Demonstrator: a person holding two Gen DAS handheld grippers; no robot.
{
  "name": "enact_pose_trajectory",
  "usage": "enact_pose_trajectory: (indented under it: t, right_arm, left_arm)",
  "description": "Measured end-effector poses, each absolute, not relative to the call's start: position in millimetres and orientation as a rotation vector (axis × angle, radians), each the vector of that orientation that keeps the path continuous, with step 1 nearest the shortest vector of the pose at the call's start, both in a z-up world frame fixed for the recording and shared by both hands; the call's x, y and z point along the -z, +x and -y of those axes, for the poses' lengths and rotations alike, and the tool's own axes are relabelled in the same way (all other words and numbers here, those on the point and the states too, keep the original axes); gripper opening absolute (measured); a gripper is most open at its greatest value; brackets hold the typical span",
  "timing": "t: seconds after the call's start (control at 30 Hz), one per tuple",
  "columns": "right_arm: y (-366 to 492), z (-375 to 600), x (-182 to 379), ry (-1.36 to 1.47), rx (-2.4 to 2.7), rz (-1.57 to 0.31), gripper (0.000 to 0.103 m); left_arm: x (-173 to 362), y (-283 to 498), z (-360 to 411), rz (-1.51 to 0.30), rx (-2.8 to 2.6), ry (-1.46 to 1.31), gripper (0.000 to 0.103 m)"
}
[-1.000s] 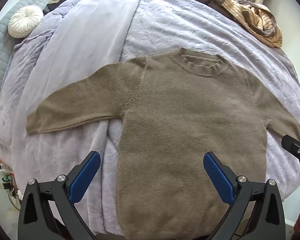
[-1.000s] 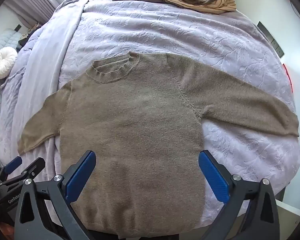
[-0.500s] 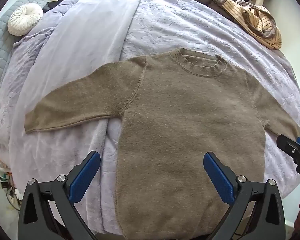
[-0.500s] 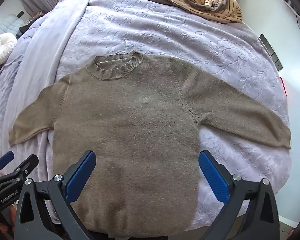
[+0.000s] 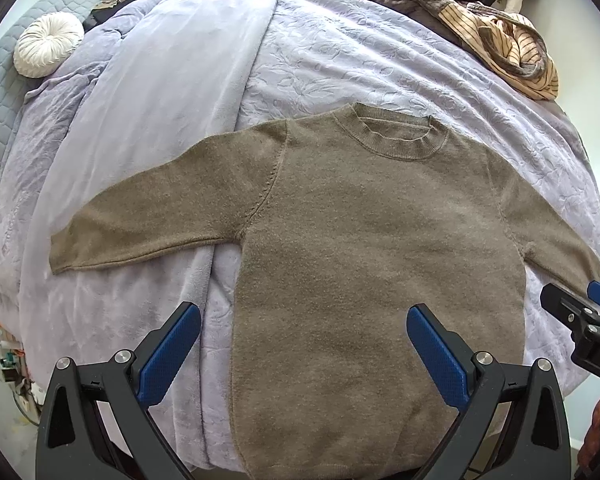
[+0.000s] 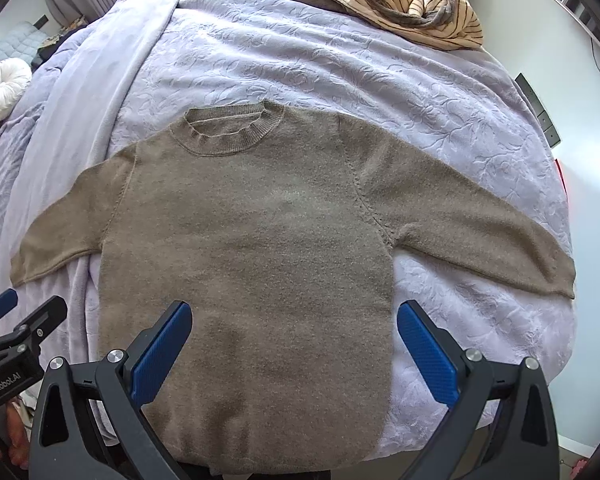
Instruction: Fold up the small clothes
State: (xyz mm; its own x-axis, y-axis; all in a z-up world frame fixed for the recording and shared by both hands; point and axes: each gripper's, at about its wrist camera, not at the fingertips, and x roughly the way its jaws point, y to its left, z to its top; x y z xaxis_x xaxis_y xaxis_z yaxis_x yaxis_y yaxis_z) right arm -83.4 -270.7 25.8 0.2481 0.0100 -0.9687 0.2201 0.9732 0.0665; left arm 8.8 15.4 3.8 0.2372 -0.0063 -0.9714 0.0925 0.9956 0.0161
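Over the near edge of the bed [image 5: 380, 60]: two claws, both above the lower body of the sweater [image 5: 360, 240].

Left claw [image 5: 303, 356]: blue pads spread wide apart, holding nothing and touching nothing. Sweater hem area lies beneath and between the pads.

Right claw [image 6: 294, 354]: pads likewise wide apart, empty, no contact with the fabric. It stands just beside the left claw, to its right.

Sweater: olive-brown knit, spread flat and face up on the lavender bedspread, collar away from the claws, both sleeves stretched outward to the sides, hem at the near edge of the bed.

Also present: striped garment pile [image 6: 412, 4] at the far side of the bed; round white cushion [image 5: 48, 50] at far left.
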Motion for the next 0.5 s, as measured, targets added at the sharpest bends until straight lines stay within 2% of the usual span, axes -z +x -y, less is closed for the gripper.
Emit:
enact_pose_trajectory:
  t: [0.5]
  right_arm:
    - [-85.2, 269.5, -26.1, 0.200, 0.148, -1.316, 0.102]
  left_arm:
    - [-2.4, 7.1, -19.1, -1.330, 0.053, 0.080, 0.103]
